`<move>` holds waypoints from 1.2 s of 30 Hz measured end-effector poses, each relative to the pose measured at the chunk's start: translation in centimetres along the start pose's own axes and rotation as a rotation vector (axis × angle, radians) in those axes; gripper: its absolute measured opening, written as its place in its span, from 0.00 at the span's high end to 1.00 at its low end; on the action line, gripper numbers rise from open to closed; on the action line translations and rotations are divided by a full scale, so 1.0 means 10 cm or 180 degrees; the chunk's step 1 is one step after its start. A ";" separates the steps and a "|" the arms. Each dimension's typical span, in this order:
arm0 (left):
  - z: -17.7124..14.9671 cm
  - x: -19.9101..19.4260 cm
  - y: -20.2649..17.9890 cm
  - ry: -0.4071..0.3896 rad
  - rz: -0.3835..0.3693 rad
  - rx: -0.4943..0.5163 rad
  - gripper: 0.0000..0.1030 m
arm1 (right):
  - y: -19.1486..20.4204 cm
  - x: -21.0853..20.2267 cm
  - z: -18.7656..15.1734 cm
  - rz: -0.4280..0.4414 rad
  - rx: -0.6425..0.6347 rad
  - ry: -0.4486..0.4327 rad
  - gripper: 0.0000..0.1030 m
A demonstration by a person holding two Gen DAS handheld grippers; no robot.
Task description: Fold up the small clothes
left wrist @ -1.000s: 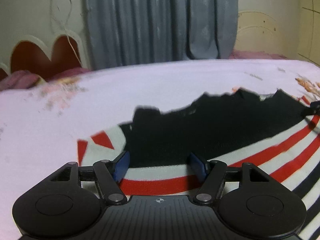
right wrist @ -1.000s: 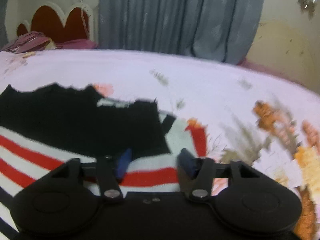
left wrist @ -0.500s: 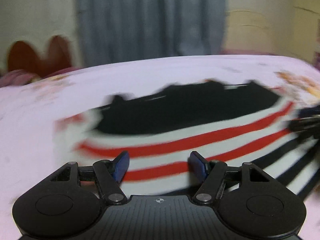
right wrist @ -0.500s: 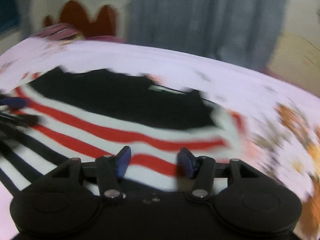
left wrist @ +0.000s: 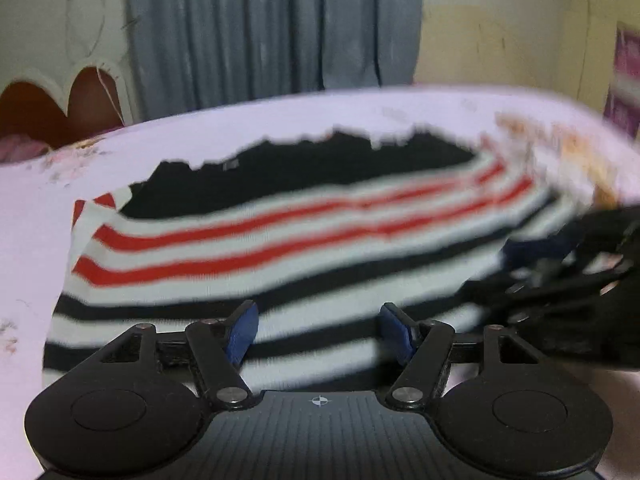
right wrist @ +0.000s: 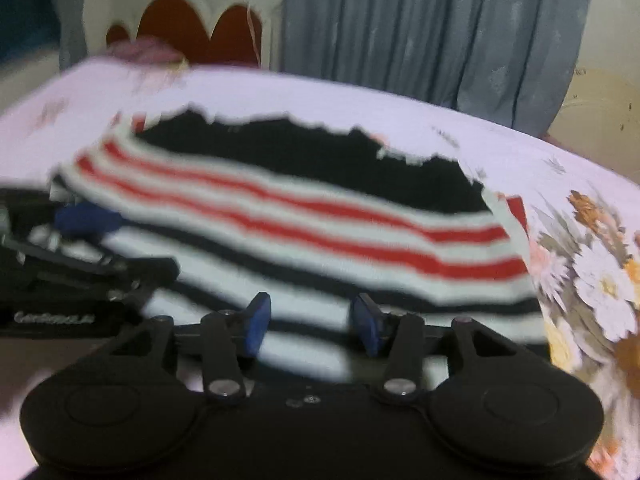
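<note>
Both grippers pulled back toward the near edge of the striped top

Within the last second the left gripper (left wrist: 318, 330) and right gripper (right wrist: 306, 326) have retreated from the red stripes to the black-and-white ones, so far more of the striped top (left wrist: 280, 240) now shows, lying flat on the bed (left wrist: 240, 128). Both pairs of fingers stand wide and hold nothing. Judging by this, they are lining up at the near hem for a fold away from the person.

dim warm indoor light | heavy motion blur both views | fisheye bend + dark corners
</note>
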State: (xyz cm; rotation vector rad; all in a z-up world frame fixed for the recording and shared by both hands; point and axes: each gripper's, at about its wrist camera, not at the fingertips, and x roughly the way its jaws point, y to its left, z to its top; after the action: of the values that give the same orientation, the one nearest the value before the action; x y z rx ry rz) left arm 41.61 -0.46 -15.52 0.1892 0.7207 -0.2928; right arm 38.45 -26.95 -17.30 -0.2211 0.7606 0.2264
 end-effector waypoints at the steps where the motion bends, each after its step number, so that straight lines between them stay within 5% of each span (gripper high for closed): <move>1: -0.05 -0.05 -0.01 -0.0032 0.0017 -0.0005 0.36 | 0.01 -0.06 -0.09 -0.0029 -0.0020 -0.0017 0.56; 6: -0.01 -0.15 0.15 -0.0036 0.0149 -0.0125 0.36 | -0.04 -0.16 -0.09 -0.0039 0.0103 -0.0040 0.58; 11: -0.25 -0.29 0.82 -0.0022 0.0428 -0.0345 0.36 | -0.65 -0.28 -0.33 -0.0674 0.0394 0.0149 0.58; 17: -0.32 -0.40 0.92 -0.0080 0.0393 -0.0343 0.36 | -1.15 -0.47 -0.55 -0.0405 0.1099 -0.0038 0.56; 19: -0.34 -0.41 0.92 -0.0080 0.0401 -0.0428 0.36 | -1.19 -0.41 -0.53 -0.0297 0.1176 0.0008 0.66; 22: -0.36 -0.40 0.92 -0.0067 0.0392 -0.0501 0.36 | -1.19 -0.35 -0.51 -0.0184 0.1081 0.0066 0.86; 24: -0.38 -0.40 0.95 -0.0055 0.0389 -0.0527 0.36 | -1.20 -0.36 -0.54 -0.0174 0.0986 0.0170 0.88; 29: -0.37 -0.41 0.93 -0.0026 0.0449 -0.0519 0.36 | -1.14 -0.42 -0.60 -0.0278 0.0877 0.0193 0.87; 30: -0.35 -0.45 0.90 -0.0060 0.0481 -0.0510 0.36 | -1.14 -0.44 -0.56 -0.0374 0.0918 0.0167 0.78; 32: -0.35 -0.51 0.83 -0.0147 0.0445 -0.0441 0.36 | -1.06 -0.59 -0.50 -0.0649 0.0822 -0.0100 0.71; 34: -0.40 -0.39 0.79 0.0006 0.0491 -0.0373 0.36 | -0.95 -0.66 -0.46 -0.0576 0.0681 -0.0285 0.73; 36: -0.42 -0.35 0.83 0.0018 0.0465 -0.0465 0.34 | -0.87 -0.43 -0.49 -0.0447 0.0478 0.0104 0.81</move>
State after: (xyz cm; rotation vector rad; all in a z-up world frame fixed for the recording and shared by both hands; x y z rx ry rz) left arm 39.18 9.16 -15.67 0.1033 0.7268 -0.0999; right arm 34.64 -37.09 -16.77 -0.1355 0.7875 0.0325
